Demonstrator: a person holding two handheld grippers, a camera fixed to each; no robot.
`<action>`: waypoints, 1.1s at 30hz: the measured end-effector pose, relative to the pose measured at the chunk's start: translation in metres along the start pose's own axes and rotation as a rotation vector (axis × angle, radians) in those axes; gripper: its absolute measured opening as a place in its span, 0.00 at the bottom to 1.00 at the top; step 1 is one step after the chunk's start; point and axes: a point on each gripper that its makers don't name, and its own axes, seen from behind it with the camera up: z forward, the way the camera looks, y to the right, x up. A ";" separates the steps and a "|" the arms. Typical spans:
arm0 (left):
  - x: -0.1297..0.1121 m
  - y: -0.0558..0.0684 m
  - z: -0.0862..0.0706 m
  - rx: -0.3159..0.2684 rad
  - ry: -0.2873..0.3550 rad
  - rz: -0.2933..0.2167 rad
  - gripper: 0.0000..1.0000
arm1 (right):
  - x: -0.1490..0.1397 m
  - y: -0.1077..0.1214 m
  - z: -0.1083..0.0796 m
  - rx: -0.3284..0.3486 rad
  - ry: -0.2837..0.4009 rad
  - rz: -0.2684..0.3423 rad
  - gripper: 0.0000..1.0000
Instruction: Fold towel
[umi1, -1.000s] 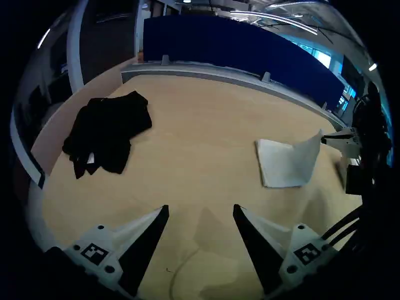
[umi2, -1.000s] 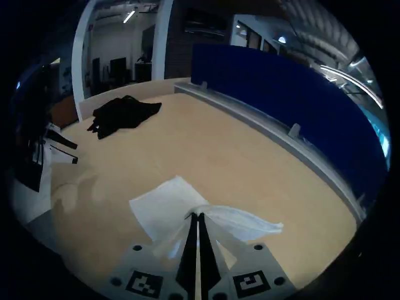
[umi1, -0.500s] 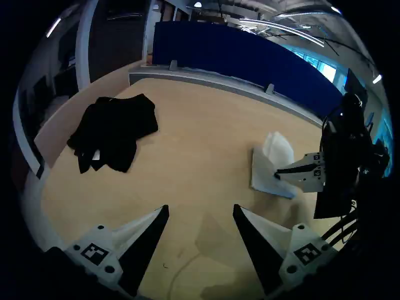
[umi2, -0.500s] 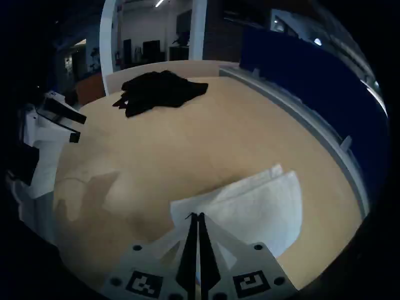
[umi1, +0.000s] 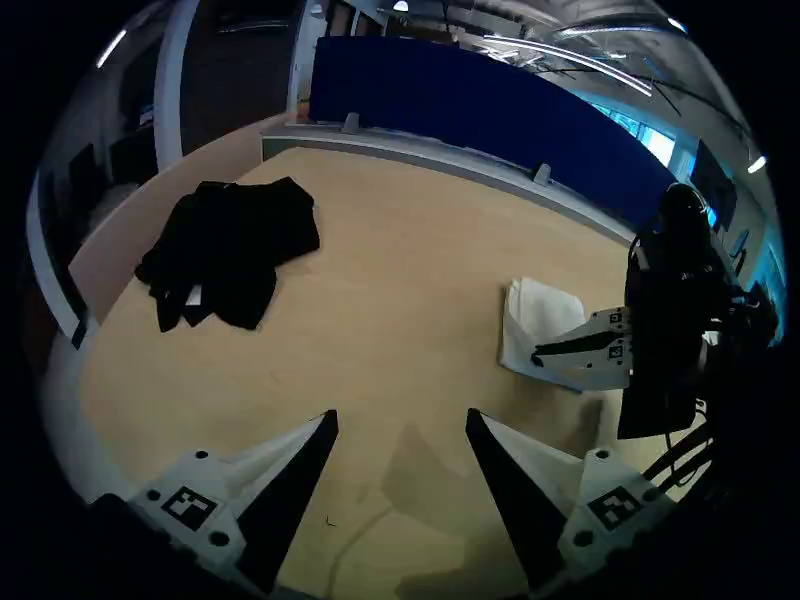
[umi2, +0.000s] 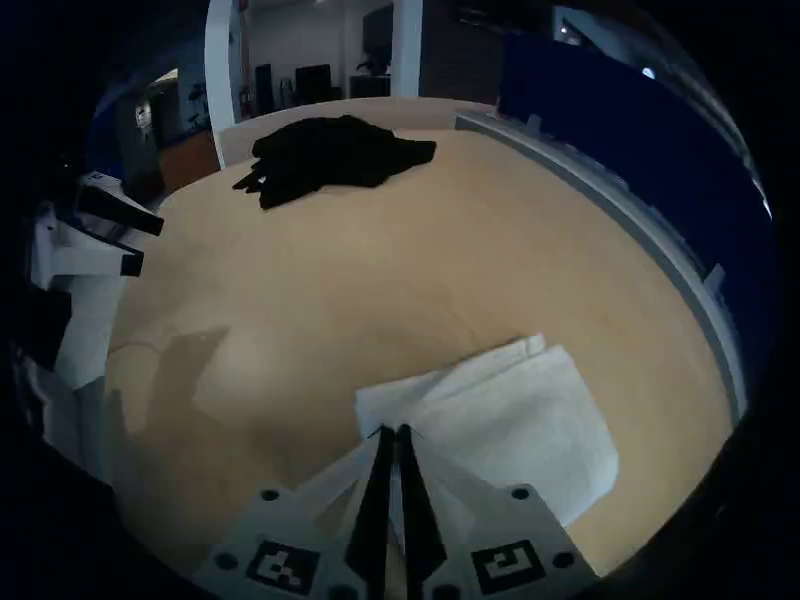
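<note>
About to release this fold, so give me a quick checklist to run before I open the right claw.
1. Fold: towel doubled over, flat on table: ok.
2. Alignment: lower layer peeks out along the far edge: not ok.
3. Grip: right claw closed on towel's corner: ok.
4. Other hand: left claw open, off the towel: ok.
5. Clearance: black garment apart from towel: ok.
</note>
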 end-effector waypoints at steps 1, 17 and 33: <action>0.001 0.000 0.000 -0.001 0.001 0.001 0.95 | 0.000 0.000 -0.001 -0.004 0.000 0.000 0.24; 0.000 -0.002 -0.004 0.002 0.005 -0.009 0.95 | -0.003 -0.002 -0.014 -0.018 0.027 0.036 0.67; 0.003 -0.004 -0.006 0.006 0.012 -0.009 0.95 | -0.046 0.026 -0.045 -0.102 0.002 0.135 0.67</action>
